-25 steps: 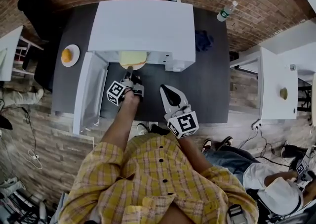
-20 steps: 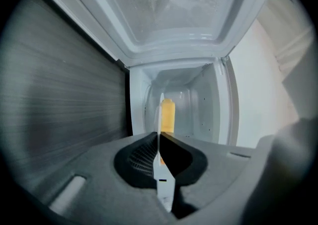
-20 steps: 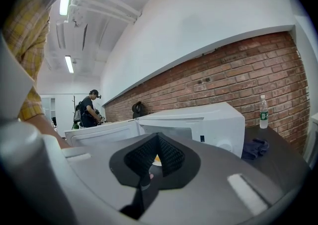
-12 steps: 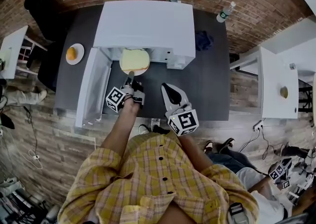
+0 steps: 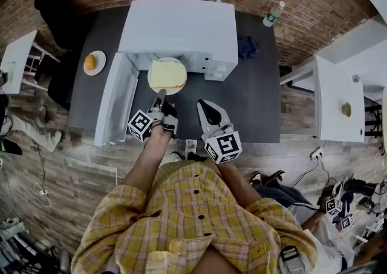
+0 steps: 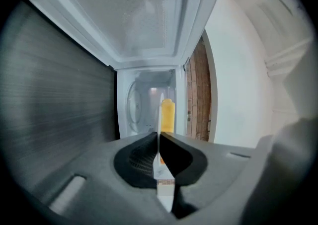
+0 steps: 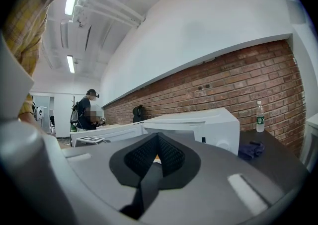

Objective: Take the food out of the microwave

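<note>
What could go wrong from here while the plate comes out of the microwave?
The left gripper holds the plate by its rim alone, so it may tip and the yellow food may slide off. The right gripper is shut and gives no support. The open door beside the left gripper could be bumped.

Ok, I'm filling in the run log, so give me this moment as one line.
left gripper: shut on plate rim | food: on plate, outside open microwave | right gripper: shut, empty
</note>
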`<state>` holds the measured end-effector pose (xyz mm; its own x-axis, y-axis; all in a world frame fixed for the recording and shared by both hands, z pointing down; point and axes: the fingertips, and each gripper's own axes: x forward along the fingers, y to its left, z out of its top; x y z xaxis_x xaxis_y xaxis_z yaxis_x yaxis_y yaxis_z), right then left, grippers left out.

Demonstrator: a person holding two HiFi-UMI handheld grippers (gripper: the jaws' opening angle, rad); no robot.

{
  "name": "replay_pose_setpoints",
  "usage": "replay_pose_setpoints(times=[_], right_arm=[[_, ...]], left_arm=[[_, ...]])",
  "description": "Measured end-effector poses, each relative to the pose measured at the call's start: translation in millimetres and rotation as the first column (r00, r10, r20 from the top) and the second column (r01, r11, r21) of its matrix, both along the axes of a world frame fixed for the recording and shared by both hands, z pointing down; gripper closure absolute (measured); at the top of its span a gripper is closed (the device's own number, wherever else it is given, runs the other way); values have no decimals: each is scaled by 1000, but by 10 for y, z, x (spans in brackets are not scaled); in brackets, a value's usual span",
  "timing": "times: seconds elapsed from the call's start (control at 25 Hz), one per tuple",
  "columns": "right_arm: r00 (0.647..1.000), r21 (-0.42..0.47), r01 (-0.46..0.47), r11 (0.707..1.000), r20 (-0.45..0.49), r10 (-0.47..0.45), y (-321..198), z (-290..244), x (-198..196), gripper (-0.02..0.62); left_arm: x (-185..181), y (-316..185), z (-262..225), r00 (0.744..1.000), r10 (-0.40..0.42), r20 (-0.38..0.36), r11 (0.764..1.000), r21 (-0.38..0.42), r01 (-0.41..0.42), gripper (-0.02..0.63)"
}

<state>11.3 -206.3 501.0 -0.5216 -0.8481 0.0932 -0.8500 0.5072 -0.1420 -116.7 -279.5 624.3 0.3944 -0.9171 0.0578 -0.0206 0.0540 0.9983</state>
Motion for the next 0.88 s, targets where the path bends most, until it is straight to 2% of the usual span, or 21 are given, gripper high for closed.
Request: replay_pose_setpoints(times=[0.36,0.52,0.64,0.8,0.88], right_arm=[[1000,7,2,1000,-3,-2,131,-31,-15,592],[1000,6,6,1000,-11,-6,180,-11,-43,592],[1000,6,13,1000,-10,-13,211,8,-87,592],[1000,5,20,1000,-5,-20,226,20,-148,593],[1000,3,22,1000,-3,-22,233,29,-172,593]], left_arm=[[-19,301,-186,1000,-6,1,1000,5,6,594],[10,391,-292,999,-9,-40,1000,18,10,594],[-33,472,-298,1000,-9,-11,1000,11,9,594],[-43,509,-412,998,-14,-55,999,33,16,594],[-76,529,-403,999,-15,-49,999,33,17,594]])
